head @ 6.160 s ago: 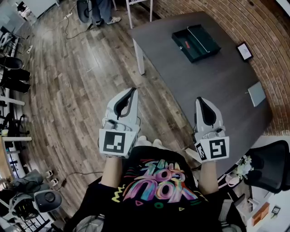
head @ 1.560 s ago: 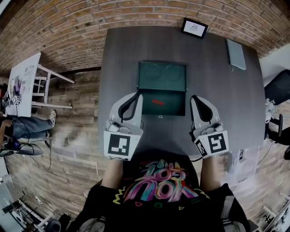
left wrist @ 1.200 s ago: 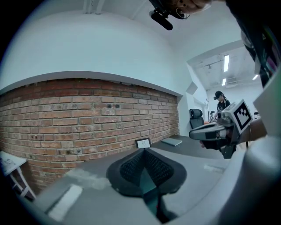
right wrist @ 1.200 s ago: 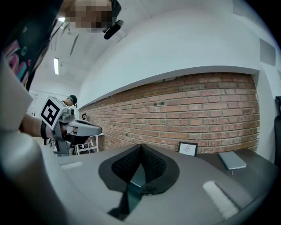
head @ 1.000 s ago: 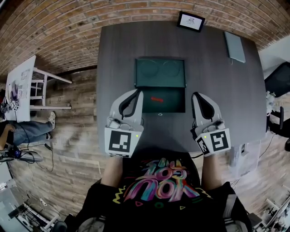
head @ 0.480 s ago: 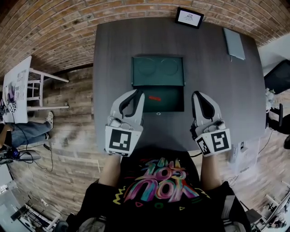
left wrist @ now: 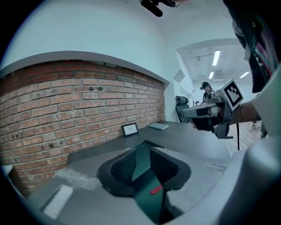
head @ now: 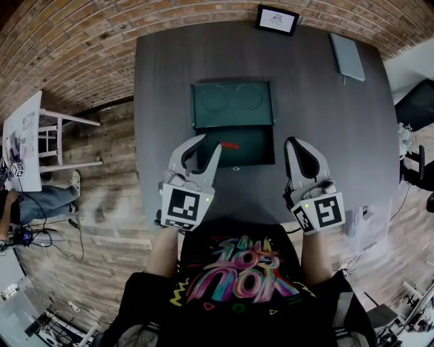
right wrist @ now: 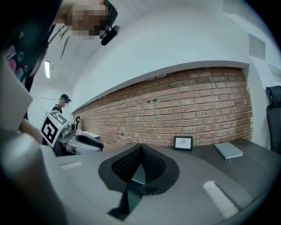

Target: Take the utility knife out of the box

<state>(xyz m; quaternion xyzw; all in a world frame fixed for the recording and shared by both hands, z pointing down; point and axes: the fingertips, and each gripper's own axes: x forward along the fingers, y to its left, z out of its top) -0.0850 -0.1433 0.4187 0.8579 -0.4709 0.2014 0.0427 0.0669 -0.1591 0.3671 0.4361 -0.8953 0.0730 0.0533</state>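
An open dark green box [head: 256, 150] lies on the dark table [head: 163, 81], its lid [head: 232, 101] folded back flat. A small red utility knife [head: 229, 145] rests inside it, left of middle. My left gripper [head: 205, 145] hovers at the box's near left corner; its jaws have just been opening and nothing is between them. Through their gap in the left gripper view I see the knife [left wrist: 156, 190] ahead in the box [left wrist: 147, 195]. My right gripper [head: 293, 143] is shut and empty, just right of the box. In the right gripper view its fingertips [right wrist: 140, 148] meet.
A small framed picture [head: 276, 19] and a grey notebook [head: 347, 55] sit at the table's far edge. A white stool [head: 41, 135] stands on the wood floor to the left, a black chair [head: 415, 101] to the right. A brick wall runs behind.
The left gripper's jaws have spread apart and it has dropped toward the box's near left corner. The right gripper has stayed put.
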